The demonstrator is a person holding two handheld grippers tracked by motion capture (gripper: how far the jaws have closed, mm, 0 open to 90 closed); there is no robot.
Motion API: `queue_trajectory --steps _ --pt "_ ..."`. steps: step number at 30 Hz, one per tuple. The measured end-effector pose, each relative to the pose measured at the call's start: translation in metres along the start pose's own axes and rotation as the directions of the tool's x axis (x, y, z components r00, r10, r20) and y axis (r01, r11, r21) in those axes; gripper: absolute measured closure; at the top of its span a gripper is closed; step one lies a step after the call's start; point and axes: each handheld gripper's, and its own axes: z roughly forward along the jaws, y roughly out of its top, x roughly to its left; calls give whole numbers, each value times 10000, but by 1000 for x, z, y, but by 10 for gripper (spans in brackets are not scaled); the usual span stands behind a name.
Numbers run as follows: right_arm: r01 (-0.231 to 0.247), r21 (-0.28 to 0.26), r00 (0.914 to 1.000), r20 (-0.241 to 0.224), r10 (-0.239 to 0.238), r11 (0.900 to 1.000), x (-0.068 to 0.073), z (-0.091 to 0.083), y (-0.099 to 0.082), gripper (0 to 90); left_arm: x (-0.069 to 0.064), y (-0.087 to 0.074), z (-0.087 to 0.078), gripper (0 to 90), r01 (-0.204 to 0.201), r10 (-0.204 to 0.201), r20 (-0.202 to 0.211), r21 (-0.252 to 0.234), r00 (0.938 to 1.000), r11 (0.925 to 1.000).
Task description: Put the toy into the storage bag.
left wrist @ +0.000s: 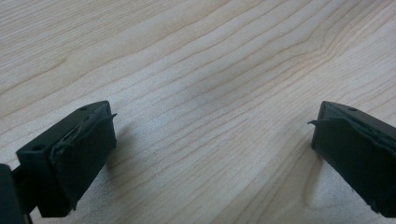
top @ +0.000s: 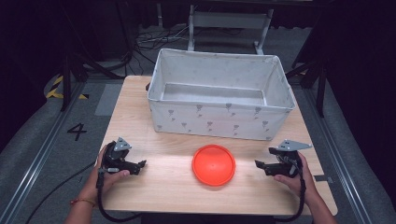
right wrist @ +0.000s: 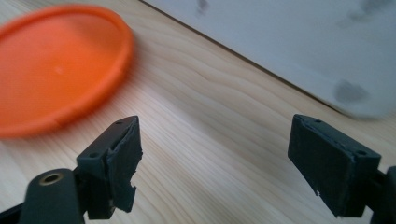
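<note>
An orange round disc [top: 213, 164] lies flat on the wooden table [top: 173, 186], near the front and just right of the middle. Behind it stands a white fabric bin [top: 221, 93] with small grey marks, open on top with nothing visible inside. My left gripper [top: 141, 164] rests low at the table's front left, open, with bare wood between its jaws [left wrist: 210, 135]. My right gripper [top: 258, 164] sits at the front right, open, pointing toward the disc [right wrist: 56, 65], whose rim lies just beyond its left jaw. The bin's wall [right wrist: 299, 42] shows ahead of it.
The table's edges lie close behind both hands. Grey floor with a painted "4" [top: 77, 131], metal rails and cables surrounds the table. A white frame [top: 229, 21] stands beyond the bin. Bare wood lies between each gripper and the disc.
</note>
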Motion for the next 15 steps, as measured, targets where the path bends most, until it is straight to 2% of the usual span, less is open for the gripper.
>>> queue_trajectory --steps 2,4,9,11,13,15 --pt "164 -65 9988 -450 -167 9998 10 5 9 175 0 0 0 4 27 -27 -28 -6 10000 10000" --pt "560 46 9958 -734 -555 9984 22 14 17 173 -1 0 0 4 70 -70 -13 -4 10000 10000" --pt "1088 348 9822 -1578 -1020 9935 47 42 33 173 -1 0 0 4 72 -72 -16 -7 10000 10000" --pt "1352 511 9776 -1693 -1248 9895 53 51 37 174 -1 0 0 4 93 -93 7 14 10000 10000" --pt "1373 695 9737 -1925 -1218 9881 55 63 40 174 -1 0 0 4 62 -62 -19 9 10000 10000" --pt "1445 853 9724 -1964 -1256 9858 56 73 43 174 -1 0 0 4 89 -89 1 6 10000 10000"
